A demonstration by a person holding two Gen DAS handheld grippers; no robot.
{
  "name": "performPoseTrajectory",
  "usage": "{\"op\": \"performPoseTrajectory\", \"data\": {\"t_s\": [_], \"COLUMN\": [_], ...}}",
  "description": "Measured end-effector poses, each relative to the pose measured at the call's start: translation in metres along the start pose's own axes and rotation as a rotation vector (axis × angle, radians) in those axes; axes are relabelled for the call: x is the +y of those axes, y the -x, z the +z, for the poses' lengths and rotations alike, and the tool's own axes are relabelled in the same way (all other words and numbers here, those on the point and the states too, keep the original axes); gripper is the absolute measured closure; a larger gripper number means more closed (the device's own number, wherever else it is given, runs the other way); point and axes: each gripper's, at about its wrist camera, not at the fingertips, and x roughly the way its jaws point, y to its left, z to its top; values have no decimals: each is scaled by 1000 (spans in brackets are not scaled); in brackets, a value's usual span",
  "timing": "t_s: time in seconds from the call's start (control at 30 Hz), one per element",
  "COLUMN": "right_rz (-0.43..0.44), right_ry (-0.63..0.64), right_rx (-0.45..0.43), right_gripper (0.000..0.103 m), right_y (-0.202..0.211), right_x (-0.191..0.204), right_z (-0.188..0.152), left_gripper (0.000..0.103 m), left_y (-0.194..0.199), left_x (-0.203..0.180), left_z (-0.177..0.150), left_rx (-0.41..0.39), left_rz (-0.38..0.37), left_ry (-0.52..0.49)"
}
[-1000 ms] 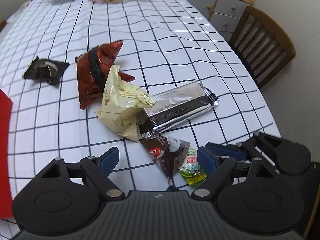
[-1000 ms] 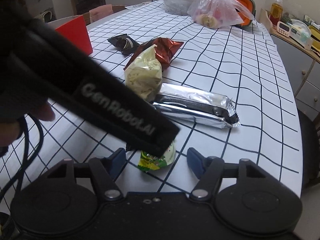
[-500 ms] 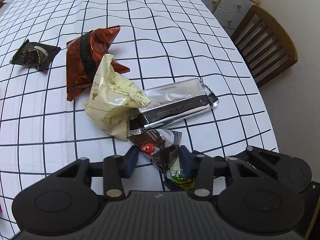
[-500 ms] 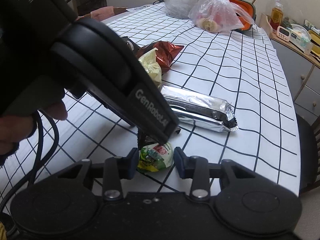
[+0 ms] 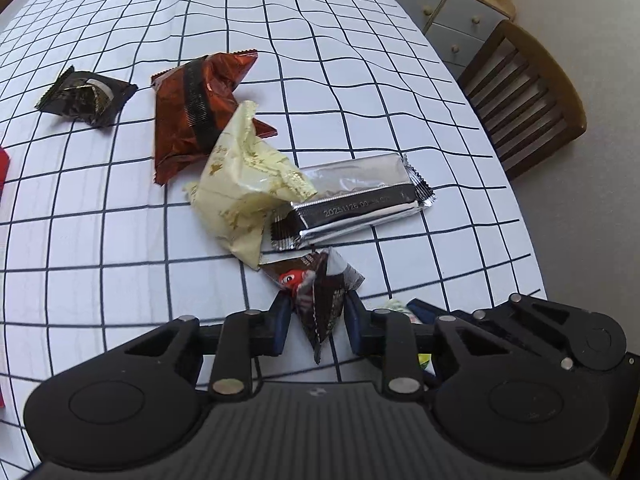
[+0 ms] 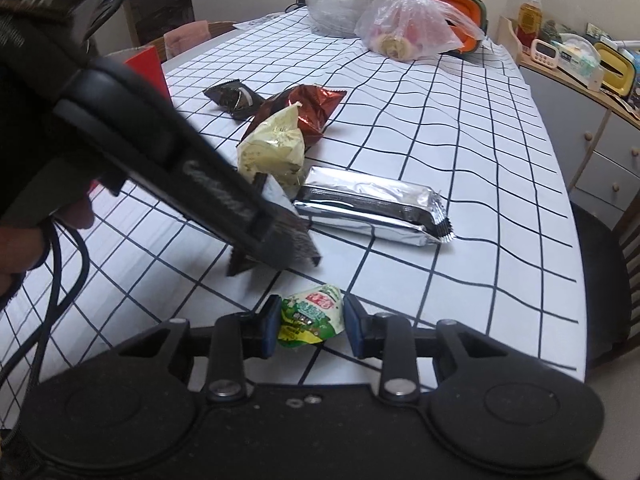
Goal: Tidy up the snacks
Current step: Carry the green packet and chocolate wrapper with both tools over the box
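My left gripper [image 5: 316,322] is shut on a small brown candy packet [image 5: 320,296] with a red figure on it, at the near edge of the checked tablecloth [image 5: 120,208]. My right gripper [image 6: 310,322] is shut on a small green-and-white snack packet [image 6: 312,314]. The left gripper's body crosses the right wrist view [image 6: 180,168] just left of it. Beyond lie a silver bar packet [image 5: 352,200], a cream packet [image 5: 244,192], a red-brown packet [image 5: 196,108] and a small black packet [image 5: 84,96].
A red box [image 6: 146,68] stands at the table's left side. Plastic bags [image 6: 404,28] and an orange container [image 6: 460,4] sit at the far end. A wooden chair [image 5: 524,96] and a drawer cabinet [image 6: 600,140] stand to the right of the table.
Both grippers went from wide open to shut, the left on the brown candy packet, the right on the green packet. The brown packet has lifted slightly.
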Motion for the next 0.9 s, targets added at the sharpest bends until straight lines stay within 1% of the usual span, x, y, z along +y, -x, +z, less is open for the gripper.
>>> {"op": "performPoseTrajectory", "data": {"t_s": [0.27, 0.43, 0.53, 0.8, 0.9], "right_rz": [-5, 1, 8, 22, 32], "right_ry": [-57, -73, -82, -83, -70], "right_rx": [-29, -57, -76, -135, -159], "right_gripper": [71, 71, 71, 71, 71], "right_y": [24, 43, 55, 76, 82], "right_x": [6, 20, 31, 65, 81], "right_z": [1, 6, 10, 35, 48], "left_gripper": [78, 78, 78, 78, 78], "left_y": [25, 49, 67, 118, 138], "left_x": [18, 32, 39, 69, 82], "left_z": [-14, -27, -35, -42, -43], "left_rx": [-14, -34, -56, -122, -152], "left_rz": [-15, -35, -29, -16, 5], "left_ry": [14, 26, 13, 19, 15]}}
